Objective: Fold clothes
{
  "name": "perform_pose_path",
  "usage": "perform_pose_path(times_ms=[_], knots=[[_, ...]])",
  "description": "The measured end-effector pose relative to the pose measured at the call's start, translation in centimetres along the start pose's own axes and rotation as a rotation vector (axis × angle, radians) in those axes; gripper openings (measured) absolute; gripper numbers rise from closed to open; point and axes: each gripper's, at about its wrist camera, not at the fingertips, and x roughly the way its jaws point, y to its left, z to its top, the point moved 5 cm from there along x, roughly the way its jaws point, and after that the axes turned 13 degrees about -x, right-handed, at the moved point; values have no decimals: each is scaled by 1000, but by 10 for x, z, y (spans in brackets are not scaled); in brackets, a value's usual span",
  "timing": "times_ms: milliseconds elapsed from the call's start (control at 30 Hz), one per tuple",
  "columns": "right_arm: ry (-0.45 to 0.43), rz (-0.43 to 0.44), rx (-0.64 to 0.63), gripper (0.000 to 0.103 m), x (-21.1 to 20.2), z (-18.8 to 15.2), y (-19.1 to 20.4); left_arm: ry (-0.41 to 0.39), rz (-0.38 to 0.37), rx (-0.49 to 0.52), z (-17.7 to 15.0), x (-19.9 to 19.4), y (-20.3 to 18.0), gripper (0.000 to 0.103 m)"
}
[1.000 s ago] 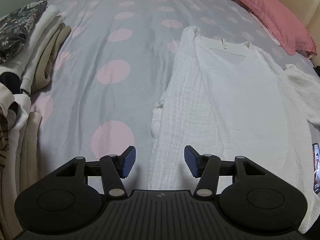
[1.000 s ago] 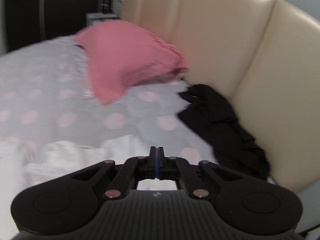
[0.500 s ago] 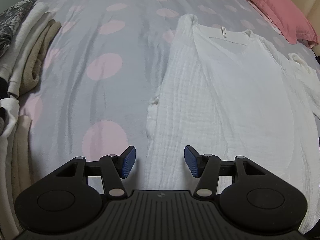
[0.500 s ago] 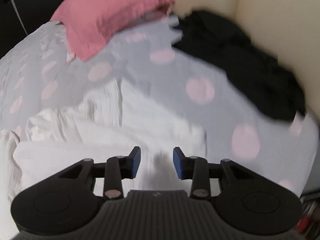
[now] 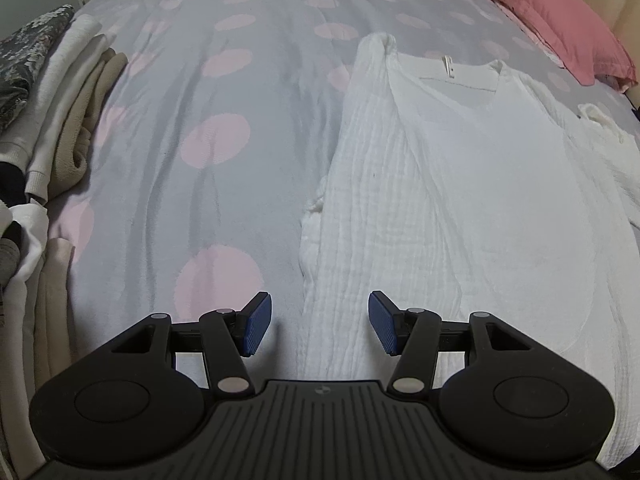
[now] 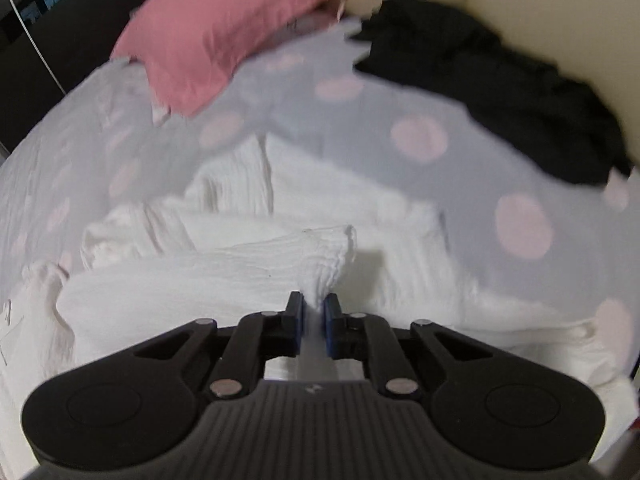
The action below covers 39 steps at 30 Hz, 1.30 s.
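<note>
Lying flat on the bed (image 5: pixel 248 128), with its grey sheet and pink dots, is the white shirt (image 5: pixel 460 200). The right gripper (image 6: pixel 313 312) has come down, jaws closing on a sleeve fold. The left gripper (image 5: pixel 320 326) stays spread.

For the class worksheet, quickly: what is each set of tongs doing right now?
Left tongs: open, holding nothing, above the edge of the white top.
Right tongs: closing on a pinch of the white top's sleeve.
</note>
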Motion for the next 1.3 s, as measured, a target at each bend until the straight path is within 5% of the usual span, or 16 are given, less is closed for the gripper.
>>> perform_pose_path(times_ms=[300,600,700,800,1300], knots=[[-157,-119,13,12,-49,37,-16,-21,-9,-16,-1,-7,2,52],[-142,-205,-25,13,-25,67,-29,-5,5,-14,1,0,5,52],[-143,-226,-35,26,-21,65,-23,1,-7,-16,0,1,4,52],[-153,-256,-38,27,-25,61,-19,4,-25,-13,0,-2,1,52],[-139,-35,-55,44,-69,-13,40,40,-116,51,-39,-16,-33,52]])
